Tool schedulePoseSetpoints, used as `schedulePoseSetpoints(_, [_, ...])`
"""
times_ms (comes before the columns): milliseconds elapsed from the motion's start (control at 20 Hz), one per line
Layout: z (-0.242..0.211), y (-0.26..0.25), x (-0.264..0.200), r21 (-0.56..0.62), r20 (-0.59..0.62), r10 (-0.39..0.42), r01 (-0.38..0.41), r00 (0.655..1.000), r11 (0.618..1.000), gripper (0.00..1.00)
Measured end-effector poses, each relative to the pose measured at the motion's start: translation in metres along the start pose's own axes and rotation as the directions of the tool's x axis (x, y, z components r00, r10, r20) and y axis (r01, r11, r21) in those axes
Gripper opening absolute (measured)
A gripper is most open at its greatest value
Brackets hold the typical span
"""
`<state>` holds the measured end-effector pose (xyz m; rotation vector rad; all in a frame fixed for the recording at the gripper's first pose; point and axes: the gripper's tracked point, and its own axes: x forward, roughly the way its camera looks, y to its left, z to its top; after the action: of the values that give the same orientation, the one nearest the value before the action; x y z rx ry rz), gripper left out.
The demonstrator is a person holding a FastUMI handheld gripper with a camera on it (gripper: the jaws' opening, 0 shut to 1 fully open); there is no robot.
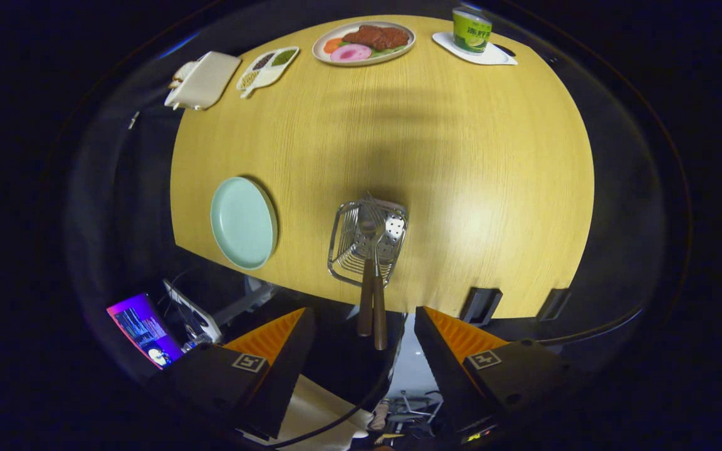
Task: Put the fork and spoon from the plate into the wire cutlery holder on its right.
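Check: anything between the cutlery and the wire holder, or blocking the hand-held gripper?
Nothing visible. The fork and spoon already stand in the wire cutlery holder, handles pointing up between the fingers. The plate beside it is bare. The hand-held gripper is open, above the handles, touching neither.

Green can (471, 29) at the table's far side carries printed characters, too small to read. Square coded markers sit on the gripper (364, 351) finger mounts, jaws apart.

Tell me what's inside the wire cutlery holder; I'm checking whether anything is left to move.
The wire cutlery holder holds a wooden-handled spoon and fork, handles sticking out. The fork's head is hard to make out. The gripper is open.
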<state>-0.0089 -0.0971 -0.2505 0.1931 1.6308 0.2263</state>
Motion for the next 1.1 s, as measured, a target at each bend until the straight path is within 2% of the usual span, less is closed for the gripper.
schedulePoseSetpoints(150, [0.019, 0.017, -0.037, 0.017, 0.208, 0.049, -0.053, 0.977, 0.998, 0.99])
schedulePoseSetpoints(250, [0.029, 0.028, -0.062, 0.013, 0.346, 0.068, -0.077, 0.936, 0.997, 0.99])
schedulePoseSetpoints(300, [0.035, 0.034, -0.075, 0.012, 0.421, 0.077, -0.091, 0.904, 0.996, 0.99])
schedulePoseSetpoints(500, [0.043, 0.051, -0.111, -0.007, 0.669, 0.055, -0.068, 0.741, 0.998, 0.99])
schedulePoseSetpoints(750, [0.031, 0.069, -0.144, -0.041, 0.831, 0.035, -0.002, 0.555, 0.999, 0.99])
schedulePoseSetpoints(950, [0.024, 0.078, -0.185, -0.057, 0.933, 0.017, 0.100, 0.360, 0.993, 0.99])
schedulePoseSetpoints(1100, [0.013, 0.093, -0.220, -0.056, 0.978, 0.030, 0.119, 0.208, 0.991, 0.99])
